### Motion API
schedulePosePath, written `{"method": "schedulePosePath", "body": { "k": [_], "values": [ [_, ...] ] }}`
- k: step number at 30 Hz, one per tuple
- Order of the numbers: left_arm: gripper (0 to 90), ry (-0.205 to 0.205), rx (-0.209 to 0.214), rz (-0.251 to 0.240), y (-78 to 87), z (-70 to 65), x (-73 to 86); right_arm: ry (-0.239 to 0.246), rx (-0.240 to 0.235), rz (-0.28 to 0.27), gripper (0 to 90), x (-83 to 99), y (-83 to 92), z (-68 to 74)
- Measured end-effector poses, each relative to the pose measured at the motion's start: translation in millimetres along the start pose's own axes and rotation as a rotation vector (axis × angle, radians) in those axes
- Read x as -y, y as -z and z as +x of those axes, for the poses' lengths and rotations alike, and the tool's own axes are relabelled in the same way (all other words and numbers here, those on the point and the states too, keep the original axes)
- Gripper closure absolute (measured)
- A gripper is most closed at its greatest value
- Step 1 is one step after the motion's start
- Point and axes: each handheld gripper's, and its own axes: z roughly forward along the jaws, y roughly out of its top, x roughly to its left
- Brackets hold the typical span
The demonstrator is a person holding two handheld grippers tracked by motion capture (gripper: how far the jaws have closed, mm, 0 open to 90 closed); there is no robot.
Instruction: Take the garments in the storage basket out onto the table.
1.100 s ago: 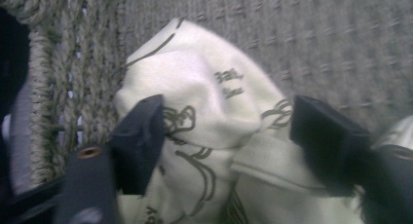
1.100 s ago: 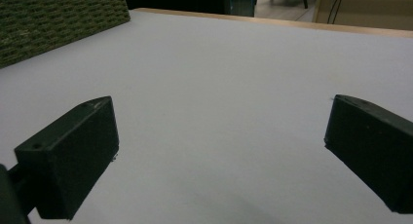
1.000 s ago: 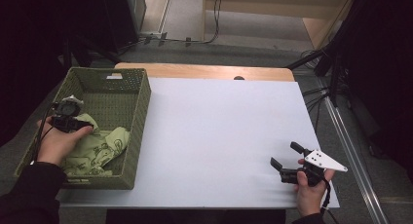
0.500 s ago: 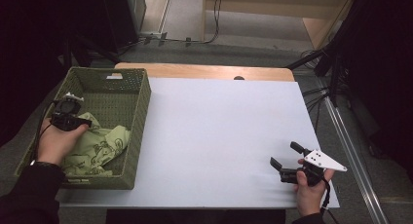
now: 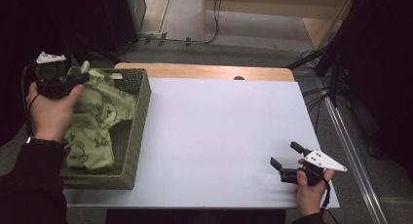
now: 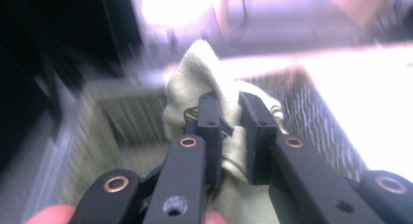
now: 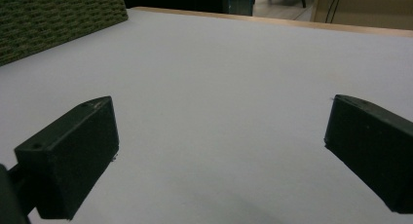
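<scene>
A pale green printed garment [image 5: 95,119] hangs half out of the woven green basket [image 5: 137,131] at the table's left. My left gripper [image 5: 80,78] is raised above the basket and shut on a fold of the cloth; its jaws closed on it within the last second. In the left gripper view the cloth [image 6: 214,73] bunches up between the two black pads, and my left gripper [image 6: 231,119] pinches it tightly. Low at the table's front right, my right gripper [image 5: 284,156] rests open with nothing between its jaws; the right gripper view has it [image 7: 219,151] over bare white table.
The white tabletop [image 5: 219,136] stretches between the basket and my right hand. A wooden strip [image 5: 204,70] runs along the far edge. Cables and dark stands sit on the floor beyond and to the right.
My left gripper has risen out of the basket, pulling the green garment up with it, after closing on the cloth. The right gripper has stayed where it was.
</scene>
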Motion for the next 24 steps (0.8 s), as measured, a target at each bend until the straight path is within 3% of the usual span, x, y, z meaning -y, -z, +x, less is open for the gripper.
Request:
{"method": "schedulePosePath", "body": {
  "k": [1, 3, 5, 6, 8, 10, 11, 12, 14, 15, 16, 17, 18, 21, 24],
  "values": [
    [79.2, -0.027, -0.015, -0.059, 4.7, -2.6, -4.8, -0.003, -0.001, -0.001, 0.0, 0.0, 0.1, 0.1],
    [78.7, -0.044, -0.029, -0.113, 9.9, -4.9, -8.2, -0.001, 0.000, -0.001, 0.0, 0.1, 0.1, 0.0],
    [78.3, -0.029, -0.009, -0.126, 11.3, -5.5, -6.6, -0.001, 0.000, -0.001, 0.0, 0.1, 0.0, 0.0],
    [77.1, -0.006, 0.024, -0.056, 6.7, -4.6, 0.7, -0.001, 0.001, -0.001, 0.0, 0.0, 0.0, 0.0],
    [76.7, -0.003, 0.028, -0.027, 3.7, -4.4, 7.3, -0.001, 0.000, -0.001, 0.0, 0.1, 0.0, 0.0],
    [76.5, 0.014, 0.057, 0.050, -2.7, -1.4, 23.0, 0.000, 0.001, -0.001, 0.0, 0.1, -0.1, 0.0],
    [76.5, 0.063, 0.079, 0.117, -7.5, 3.1, 41.5, 0.002, 0.001, 0.001, 0.0, 0.1, -0.1, 0.2],
    [76.3, 0.063, 0.079, 0.117, -7.5, 3.1, 41.5, 0.002, 0.001, 0.001, 0.0, 0.1, -0.1, 0.2],
    [76.1, 0.111, 0.130, 0.208, -12.4, 8.1, 62.1, 0.002, 0.003, 0.002, 0.0, 0.1, -0.3, 0.4],
    [75.8, 0.131, 0.163, 0.278, -15.7, 9.0, 78.6, 0.003, 0.003, 0.002, 0.0, 0.0, -0.5, 0.7],
    [75.8, 0.131, 0.163, 0.278, -15.7, 9.0, 78.6, 0.003, 0.003, 0.002, 0.0, 0.0, -0.5, 0.7],
    [75.9, 0.128, 0.151, 0.341, -18.2, 8.4, 95.2, 0.003, 0.006, 0.004, 0.0, 0.0, -0.8, 1.2],
    [75.8, 0.128, 0.151, 0.341, -18.2, 8.4, 95.2, 0.003, 0.006, 0.004, 0.0, 0.0, -0.8, 1.2],
    [75.4, 0.120, 0.175, 0.447, -22.0, 8.0, 112.4, 0.004, 0.009, 0.009, 0.0, 0.0, -1.1, 1.8],
    [73.0, 0.074, 0.171, 0.525, -25.1, 4.3, 118.3, 0.007, 0.011, 0.011, 0.0, 0.0, -1.3, 2.1]
  ]
}}
